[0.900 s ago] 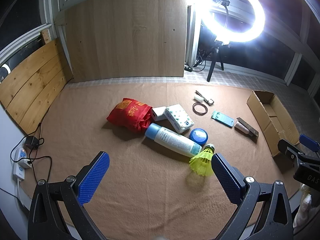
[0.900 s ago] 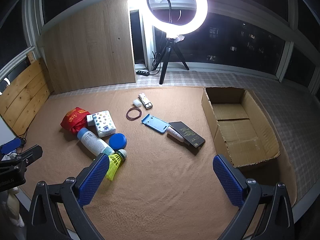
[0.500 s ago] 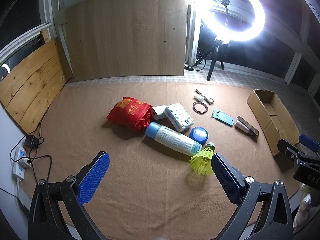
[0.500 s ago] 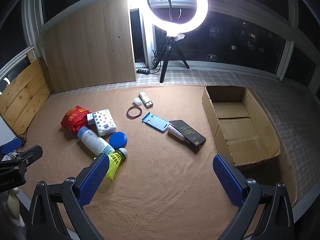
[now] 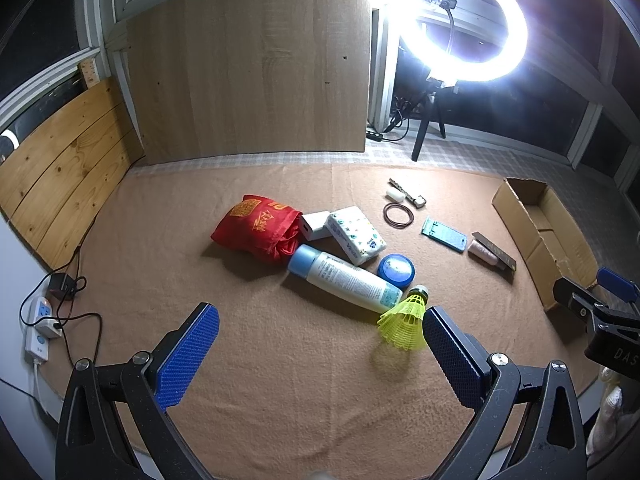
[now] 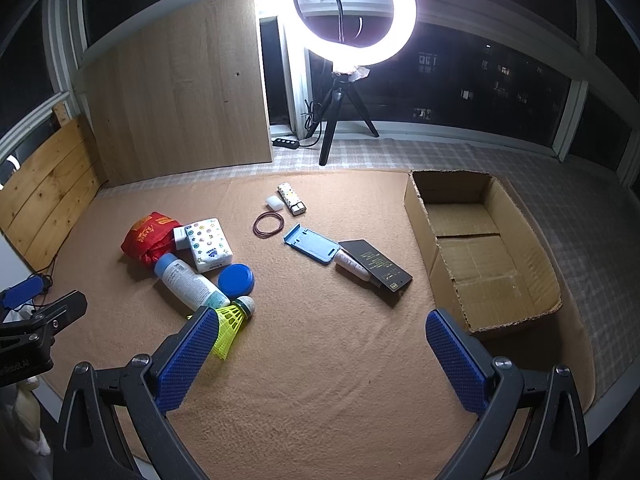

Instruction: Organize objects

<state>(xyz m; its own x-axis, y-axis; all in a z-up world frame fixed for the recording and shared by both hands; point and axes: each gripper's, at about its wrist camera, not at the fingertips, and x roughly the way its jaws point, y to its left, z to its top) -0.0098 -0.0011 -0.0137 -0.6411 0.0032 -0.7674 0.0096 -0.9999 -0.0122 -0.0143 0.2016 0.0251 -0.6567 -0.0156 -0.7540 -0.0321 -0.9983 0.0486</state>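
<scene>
Loose items lie on a tan mat: a red pouch (image 5: 256,226), a white-and-blue bottle (image 5: 344,278), a patterned tissue pack (image 5: 356,234), a blue round lid (image 5: 396,270), a yellow shuttlecock (image 5: 404,316), a blue phone stand (image 6: 310,242), a black booklet (image 6: 376,264) and a rubber band ring (image 6: 268,225). An open cardboard box (image 6: 480,244) sits at the right. My left gripper (image 5: 320,336) hovers open above the mat, its right finger beside the shuttlecock. My right gripper (image 6: 324,340) is open too, nothing between its fingers; its left finger hides part of the shuttlecock (image 6: 232,320).
A ring light on a tripod (image 6: 344,12) stands behind the mat. Wooden boards (image 5: 248,68) lean along the back and left. A power strip with cables (image 5: 40,324) lies at the mat's left edge. A small white case (image 6: 292,199) and a white eraser-like piece (image 6: 274,202) lie near the rubber band.
Both grippers have crept slightly forward over the mat, so the objects sit a little lower and closer in view. Nothing was touched or moved.
</scene>
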